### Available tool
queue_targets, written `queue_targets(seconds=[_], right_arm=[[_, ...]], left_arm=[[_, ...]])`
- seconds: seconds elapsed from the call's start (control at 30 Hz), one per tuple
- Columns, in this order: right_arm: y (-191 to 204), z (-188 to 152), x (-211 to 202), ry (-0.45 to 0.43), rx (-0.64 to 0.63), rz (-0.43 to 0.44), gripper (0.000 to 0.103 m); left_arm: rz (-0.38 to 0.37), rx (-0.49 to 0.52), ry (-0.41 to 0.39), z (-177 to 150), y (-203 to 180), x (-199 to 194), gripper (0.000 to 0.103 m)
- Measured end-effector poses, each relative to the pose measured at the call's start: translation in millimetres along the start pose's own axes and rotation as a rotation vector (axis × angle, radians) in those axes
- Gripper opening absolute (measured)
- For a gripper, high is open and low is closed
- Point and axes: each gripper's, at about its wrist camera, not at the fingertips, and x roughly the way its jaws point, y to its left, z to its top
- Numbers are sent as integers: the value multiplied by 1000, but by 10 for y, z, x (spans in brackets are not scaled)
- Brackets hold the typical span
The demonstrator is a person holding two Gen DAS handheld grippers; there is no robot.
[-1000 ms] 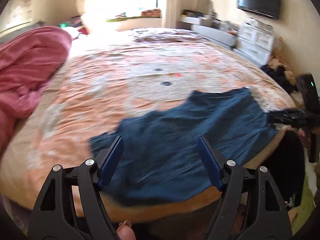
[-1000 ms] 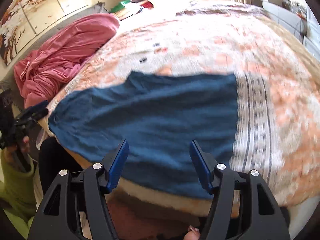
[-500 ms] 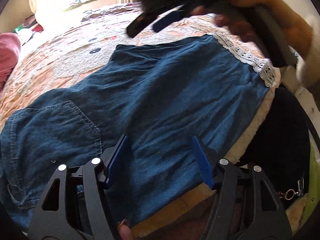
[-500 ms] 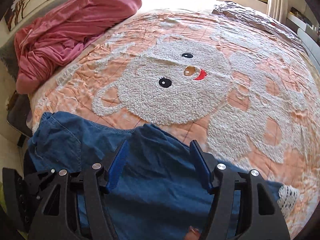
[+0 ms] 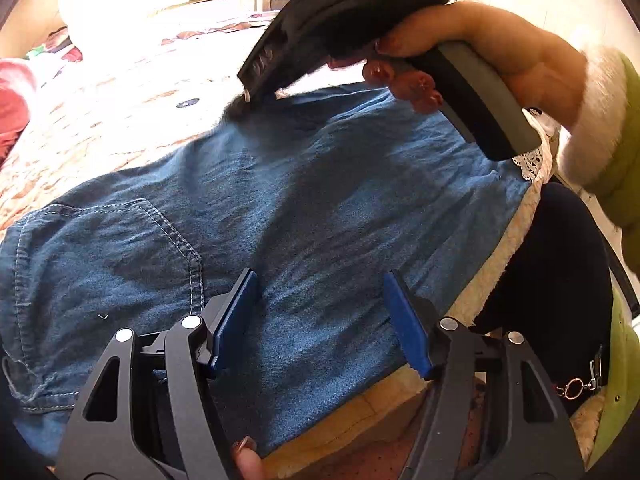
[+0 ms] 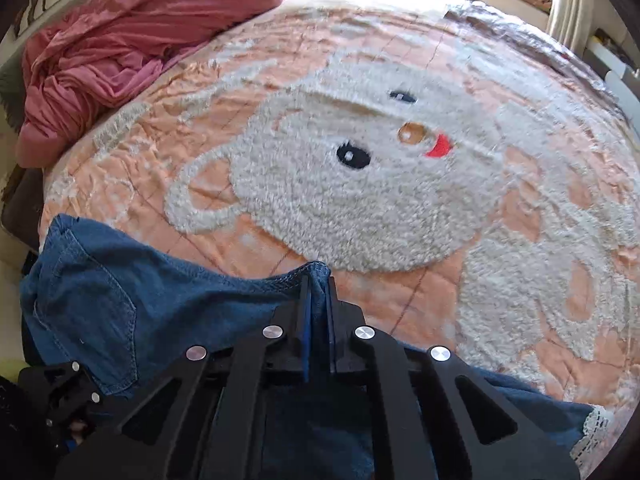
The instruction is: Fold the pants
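Your right gripper (image 6: 318,300) is clamped on the far hem of the denim pants (image 5: 320,216), pinching a small peak of fabric. Your left gripper (image 5: 320,312) sits spread wide, gripping nothing, pads over the cloth near the stitched back pocket (image 5: 120,248) at 9 o'clock. Pants lie flat on the fluffy peach bedspread (image 6: 400,200); lace trim (image 5: 528,164) at 3 o'clock.

Black grippers, blue pads (image 5: 236,316), silver screws; green sleeve (image 5: 624,160), white fleece cuff.
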Motion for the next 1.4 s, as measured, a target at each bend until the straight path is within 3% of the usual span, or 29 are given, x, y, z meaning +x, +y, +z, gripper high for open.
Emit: queue_targets(seconds=[0.07, 0.2, 0.27, 0.3, 0.33, 0.43, 0.57, 0.63, 0.7, 0.8, 1.03, 1.1, 1.17, 1.23, 1.4], right_arm=[[-8, 100, -41, -48, 34, 0, 2], [37, 150, 279, 29, 3, -25, 4], [-54, 83, 307, 24, 44, -16, 14], [-151, 52, 242, 5, 87, 7, 25], [-252, 17, 138, -21, 129, 25, 35], [-581, -175, -366, -138, 232, 67, 45], [-1121, -543, -1048, -270, 356, 0, 52], [-1423, -779, -1294, -304, 416, -39, 64], [-1692, -963, -1392, -300, 468, -88, 64], [-2000, -1252, -1298, -246, 547, -79, 64], [-2197, -1498, -915, -176, 583, -7, 62], [-2158, -1530, -823, -158, 565, 8, 49], [-2076, -1554, -797, -164, 526, -8, 44], [-1950, -1568, -827, -183, 464, -30, 36], [-1803, -1562, -832, -198, 361, -49, 33]], left_arm=[[6, 1, -6, 5, -9, 5, 58], [3, -2, -7, 4, -20, 25, 60], [-5, -3, -12, 0, -6, 24, 61], [-11, -6, -13, 6, 5, 28, 62], [-15, -5, -14, 11, 10, 29, 63], [-16, 1, -21, 15, 18, 17, 65], [-43, -2, -49, 37, 13, -62, 65], [-73, -11, -67, 83, 12, -140, 65], [-74, -19, -104, 189, 11, -255, 66], [-63, -56, -123, 413, 69, -305, 70], [69, -224, -41, 1195, 596, 132, 71], [68, -263, -9, 1284, 757, 294, 71], [98, -277, 36, 1318, 849, 476, 70], [81, -300, 64, 1329, 915, 630, 64], [31, -330, 88, 1274, 941, 849, 55]])
